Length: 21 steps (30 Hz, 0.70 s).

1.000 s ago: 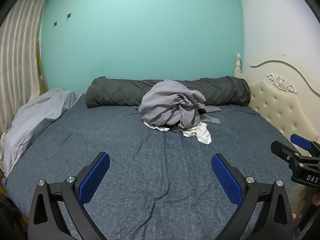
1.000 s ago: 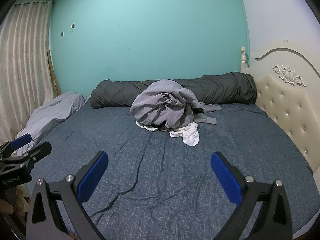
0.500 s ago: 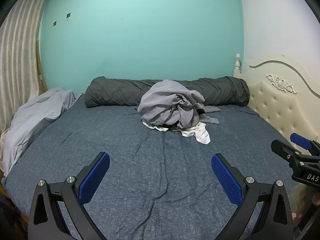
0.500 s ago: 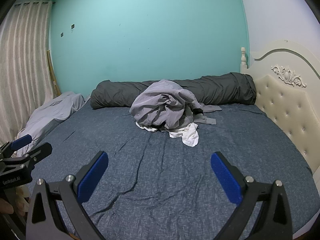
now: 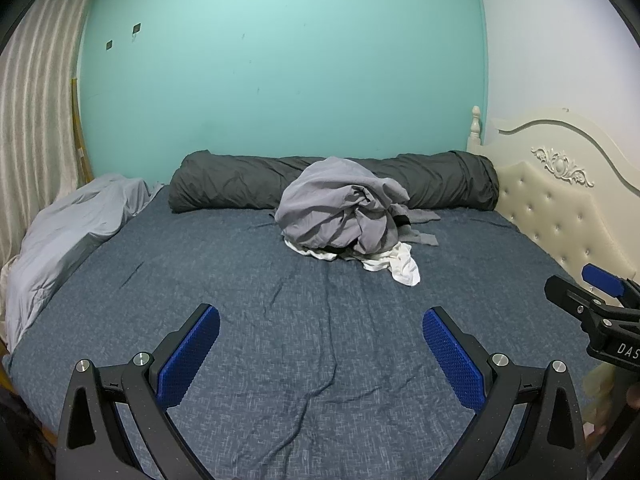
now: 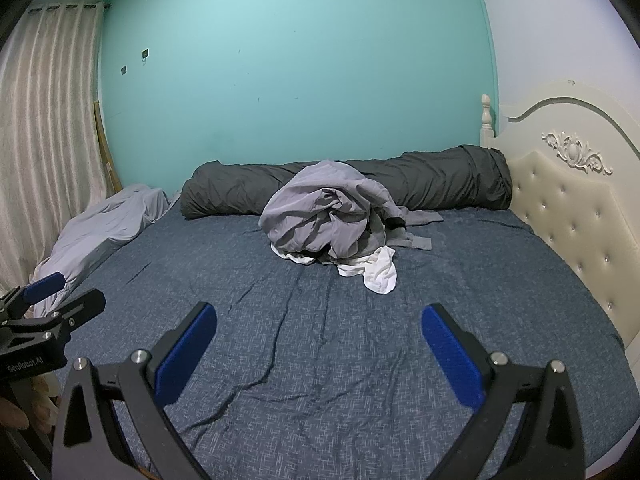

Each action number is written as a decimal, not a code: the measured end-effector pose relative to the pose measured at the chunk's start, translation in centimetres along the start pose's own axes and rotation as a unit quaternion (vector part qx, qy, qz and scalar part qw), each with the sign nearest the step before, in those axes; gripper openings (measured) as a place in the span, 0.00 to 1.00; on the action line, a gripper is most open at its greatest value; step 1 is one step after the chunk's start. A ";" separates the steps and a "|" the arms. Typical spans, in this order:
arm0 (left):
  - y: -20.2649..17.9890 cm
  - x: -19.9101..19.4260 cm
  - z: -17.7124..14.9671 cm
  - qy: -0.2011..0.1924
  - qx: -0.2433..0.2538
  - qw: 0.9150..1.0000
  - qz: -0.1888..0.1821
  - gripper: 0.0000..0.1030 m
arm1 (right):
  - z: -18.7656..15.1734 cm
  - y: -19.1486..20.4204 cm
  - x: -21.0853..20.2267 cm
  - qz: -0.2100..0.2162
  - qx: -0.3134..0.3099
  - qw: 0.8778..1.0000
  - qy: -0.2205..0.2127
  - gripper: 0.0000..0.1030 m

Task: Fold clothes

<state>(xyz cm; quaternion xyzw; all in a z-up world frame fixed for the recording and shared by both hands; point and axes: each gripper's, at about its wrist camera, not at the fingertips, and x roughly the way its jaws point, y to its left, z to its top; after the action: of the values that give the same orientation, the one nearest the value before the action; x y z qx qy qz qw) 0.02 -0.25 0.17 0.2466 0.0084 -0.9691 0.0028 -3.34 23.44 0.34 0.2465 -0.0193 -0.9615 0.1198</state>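
The right gripper (image 6: 318, 316) hung above the blue bed sheet (image 6: 360, 360), its jaws wide apart and empty. A pile of clothes (image 6: 332, 220) lay far ahead, touching the dark rolled duvet (image 6: 440, 180).

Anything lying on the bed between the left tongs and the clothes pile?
Nothing: only bare, wrinkled blue bedsheet separates the open left tongs from the crumpled grey and white clothes pile, as the left wrist view shows.

A big bed with a dark blue sheet (image 5: 320, 340). A long dark grey rolled blanket (image 5: 224, 186) at 12 o'clock. A cream padded headboard (image 5: 560, 208) at 3 o'clock.
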 end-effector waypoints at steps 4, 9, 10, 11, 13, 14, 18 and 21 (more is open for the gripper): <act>0.0 0.0 0.0 0.001 0.001 1.000 -0.001 1.00 | -0.1 -0.1 0.1 -0.001 -0.001 1.000 0.000 1.00; 0.0 0.2 0.1 0.002 0.000 1.000 -0.002 1.00 | -0.1 -0.2 0.2 -0.001 0.000 1.000 0.000 1.00; -0.1 0.2 0.1 0.003 0.000 1.000 -0.002 1.00 | -0.2 -0.1 0.2 -0.001 -0.001 1.000 0.000 1.00; -0.1 0.2 0.1 0.003 0.000 1.000 -0.002 1.00 | -0.2 -0.1 0.2 -0.001 -0.001 1.000 -0.001 1.00; -0.2 0.2 0.1 0.003 0.000 1.000 -0.002 1.00 | -0.2 -0.1 0.2 -0.001 -0.001 1.000 -0.001 1.00; -0.2 0.2 0.1 0.003 0.000 1.000 -0.002 1.00 | -0.2 -0.1 0.3 -0.002 0.000 1.000 -0.001 1.00; -0.1 0.1 0.1 0.002 0.001 1.000 -0.001 1.00 | -0.4 -0.3 0.2 -0.001 0.000 1.000 0.000 1.00; -0.1 0.1 0.0 0.003 0.001 1.000 -0.001 1.00 | -0.4 -0.3 0.2 -0.002 -0.001 1.000 0.000 1.00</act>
<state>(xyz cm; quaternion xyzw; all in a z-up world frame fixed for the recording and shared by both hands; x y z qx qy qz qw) -0.06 -0.11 0.17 0.2490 0.0079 -0.9685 0.0020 -3.39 23.71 -0.08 0.2461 -0.0182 -0.9618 0.1184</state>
